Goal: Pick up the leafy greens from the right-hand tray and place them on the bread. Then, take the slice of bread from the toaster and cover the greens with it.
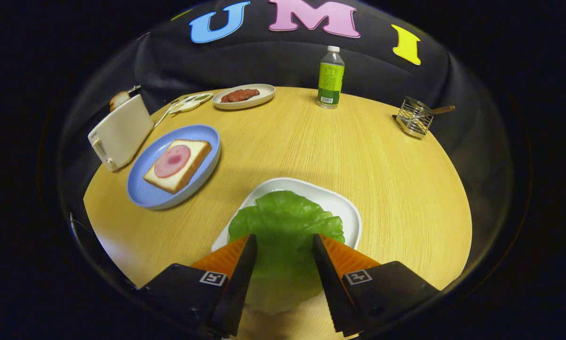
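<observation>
A green lettuce leaf (285, 231) lies on the white tray (342, 205) nearest to me, and its near end hangs over the tray's edge. My gripper (283, 243) is open and low over the leaf, one finger on each side of it, with the leaf filling the gap between them. Beyond and to the left, a blue plate (143, 191) holds a slice of bread (193, 158) topped with a round of pink ham (172, 160). Left of the plate stands a white toaster (120, 132) with a bread slice (119, 99) sticking out of its slot.
At the far side of the round wooden table (396, 174) are a white dish of reddish meat (244, 96), a small patterned dish (191, 101), a green-labelled bottle (330, 78) and a wire rack (415, 118) with a wooden-handled utensil.
</observation>
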`<state>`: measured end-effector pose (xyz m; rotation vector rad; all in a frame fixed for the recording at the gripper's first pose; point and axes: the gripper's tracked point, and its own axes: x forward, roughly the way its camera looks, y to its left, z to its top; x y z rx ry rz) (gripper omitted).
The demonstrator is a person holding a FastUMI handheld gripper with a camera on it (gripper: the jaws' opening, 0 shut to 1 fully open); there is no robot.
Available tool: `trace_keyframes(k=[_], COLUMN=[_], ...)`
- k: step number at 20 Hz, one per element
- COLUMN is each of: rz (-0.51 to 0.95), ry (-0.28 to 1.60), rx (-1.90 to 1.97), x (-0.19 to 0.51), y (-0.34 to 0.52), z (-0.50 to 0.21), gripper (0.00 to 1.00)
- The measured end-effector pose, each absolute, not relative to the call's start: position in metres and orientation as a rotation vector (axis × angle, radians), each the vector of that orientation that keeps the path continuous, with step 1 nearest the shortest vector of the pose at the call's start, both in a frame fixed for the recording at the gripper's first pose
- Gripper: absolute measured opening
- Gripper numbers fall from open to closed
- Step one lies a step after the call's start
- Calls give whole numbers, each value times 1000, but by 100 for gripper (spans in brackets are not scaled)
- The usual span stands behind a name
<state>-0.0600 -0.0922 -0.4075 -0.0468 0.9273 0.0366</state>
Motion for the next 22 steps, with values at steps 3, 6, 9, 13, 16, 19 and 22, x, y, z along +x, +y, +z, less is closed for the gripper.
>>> trace_keyframes(k=[3, 6, 9, 13, 16, 19, 22], rz=[56, 96, 111, 178, 182, 143, 116], ry=[955, 958, 954, 1007, 1058, 1025, 979], rx=[-50, -63, -66, 8, 92, 129, 103], x=[-62, -61, -60, -62, -60, -55, -53], y=[-92, -87, -84, -78, -79, -83, -87], z=[-407, -408, -405, -405, -405, -382, -357], gripper=[75, 65, 15, 8, 6, 5, 5])
